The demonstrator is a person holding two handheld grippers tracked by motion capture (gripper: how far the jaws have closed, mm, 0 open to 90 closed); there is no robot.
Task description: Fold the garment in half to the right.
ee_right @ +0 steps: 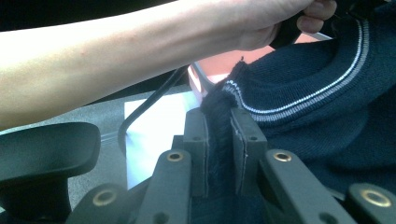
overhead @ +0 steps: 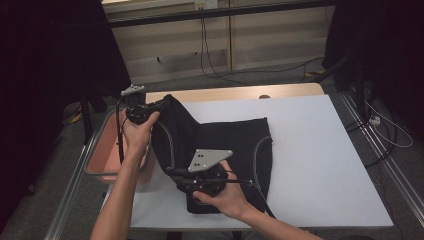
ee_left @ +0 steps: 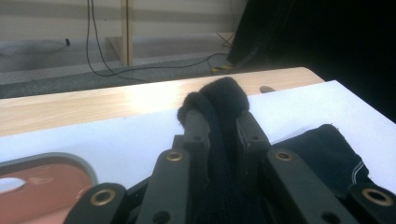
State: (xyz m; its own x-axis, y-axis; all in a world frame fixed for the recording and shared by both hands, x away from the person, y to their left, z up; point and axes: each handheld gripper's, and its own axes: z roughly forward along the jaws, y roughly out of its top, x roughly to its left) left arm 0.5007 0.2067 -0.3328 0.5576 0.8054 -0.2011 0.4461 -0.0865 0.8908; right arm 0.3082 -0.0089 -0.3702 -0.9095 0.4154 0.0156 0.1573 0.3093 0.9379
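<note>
On the white table (overhead: pixel 320 150) in the high view, I am lifting the dark knit sweater's (overhead: pixel 235 145) left part with the left gripper (overhead: pixel 159 106) and right gripper (overhead: pixel 172 172); it is sagging, so I judge it soft and light. Along the left gripper view, the jaws are pinching a bunched fold (ee_left: pixel 219 100). Along the right gripper view, the jaws are clamping the striped hem (ee_right: pixel 224 95); thick edges like these seem the safest hold.

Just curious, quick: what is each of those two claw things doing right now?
Left gripper: closed, fingers pinching a fold of the dark garment.
Right gripper: closed on the garment's edge.
</note>
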